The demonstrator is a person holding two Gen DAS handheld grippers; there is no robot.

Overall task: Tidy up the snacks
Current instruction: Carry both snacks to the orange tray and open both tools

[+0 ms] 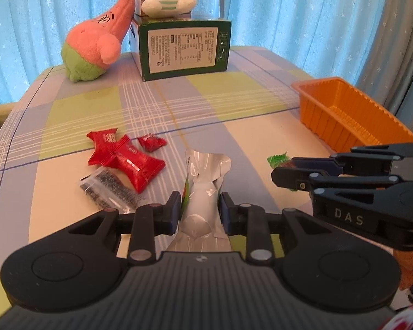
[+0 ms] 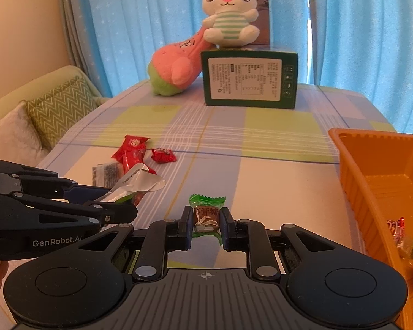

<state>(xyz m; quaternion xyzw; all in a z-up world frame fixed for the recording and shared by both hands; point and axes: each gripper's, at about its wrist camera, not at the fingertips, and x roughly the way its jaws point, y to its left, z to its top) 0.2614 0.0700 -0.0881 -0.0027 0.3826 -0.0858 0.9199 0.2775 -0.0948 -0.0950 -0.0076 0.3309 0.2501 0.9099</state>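
My left gripper (image 1: 199,209) is shut on a silver snack pouch (image 1: 203,192) with a green edge and holds it over the checked tablecloth. It also shows in the right wrist view (image 2: 135,184), at the left. My right gripper (image 2: 206,221) is shut on a green-wrapped candy (image 2: 206,214); this gripper shows in the left wrist view (image 1: 278,174) at the right, with the candy's green wrapper (image 1: 276,159) sticking out. An orange tray (image 2: 371,181) (image 1: 344,110) stands at the right with several wrapped candies (image 2: 407,242) in its near end.
Red snack packets (image 1: 124,159) (image 2: 132,151), a small red candy (image 1: 151,143) (image 2: 163,155) and a clear dark packet (image 1: 110,189) lie on the left of the table. A green box (image 1: 184,48), a pink plush (image 1: 96,44) and a white plush (image 2: 228,19) stand at the back.
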